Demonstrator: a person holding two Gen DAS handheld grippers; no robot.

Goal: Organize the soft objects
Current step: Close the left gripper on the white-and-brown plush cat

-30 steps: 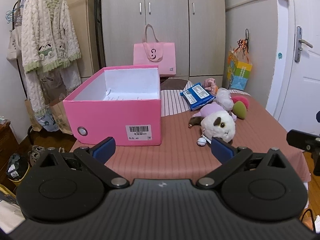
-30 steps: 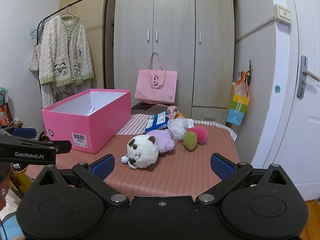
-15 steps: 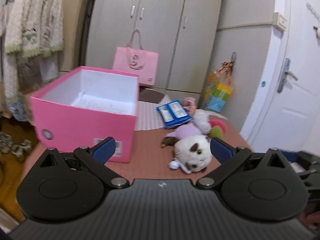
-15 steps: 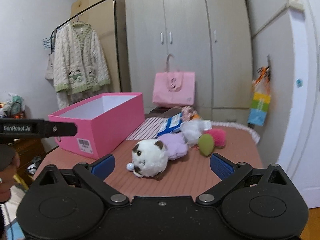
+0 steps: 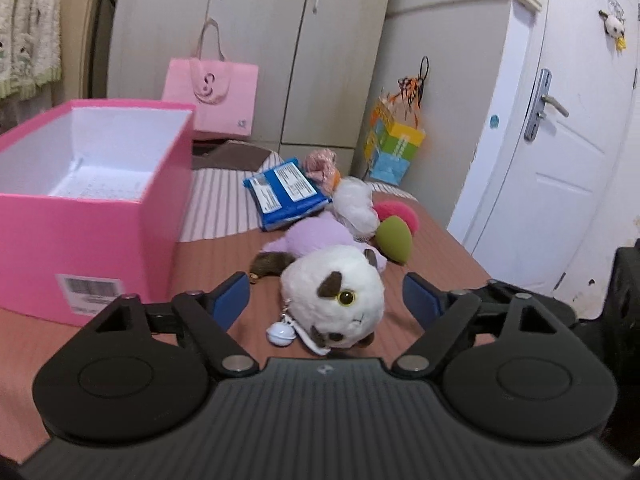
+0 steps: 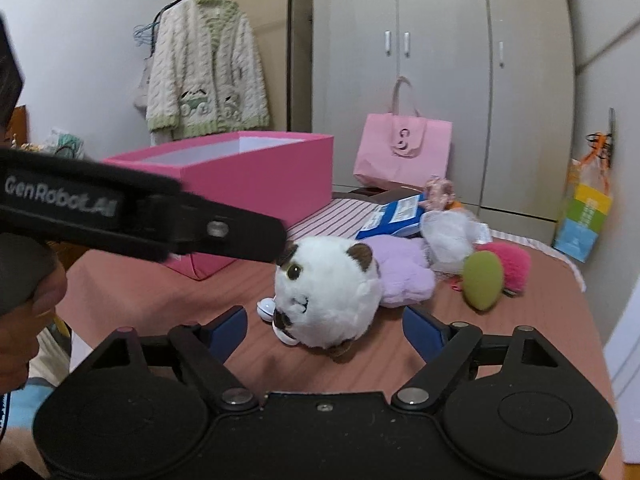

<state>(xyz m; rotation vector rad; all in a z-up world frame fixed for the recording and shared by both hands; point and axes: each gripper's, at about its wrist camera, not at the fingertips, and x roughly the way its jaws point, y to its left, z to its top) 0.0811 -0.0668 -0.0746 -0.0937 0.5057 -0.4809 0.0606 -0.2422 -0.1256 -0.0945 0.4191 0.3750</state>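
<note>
A counter [image 5: 224, 256] draped in a ribbed, reddish-brown cloth fills the near part of a small bedroom, with a striped cloth [image 5: 220, 204] laid over its far end. Behind it stands a tall grey wardrobe [image 6: 440, 80] with slim metal handles; a white door [image 5: 568, 140] is off to the right, and a fluffy cream cardigan [image 6: 204, 80] hangs on a rack at the left.

An open pink cardboard box [image 5: 80, 200], white inside with a barcode label on its front, sits on the left of the counter. To its right lies a round, fuzzy white plush toy [image 5: 334, 296] with brown ears, a lilac body and a small pale bell at its neck. Past it are a smooth green egg-shaped sponge [image 6: 482, 280], a shaggy pink pompom [image 6: 508, 266], a white fluffy bundle [image 5: 356, 204] and a glossy blue packet [image 5: 286, 194]. A pink paper bag [image 6: 402, 152] leans against the wardrobe.

The left claw [image 5: 326, 300] has its jaws closing, with the plush toy's head between the blue pads and gaps visible on both sides. The right claw [image 6: 324, 322] is closing too, the head lying between its pads without contact.
</note>
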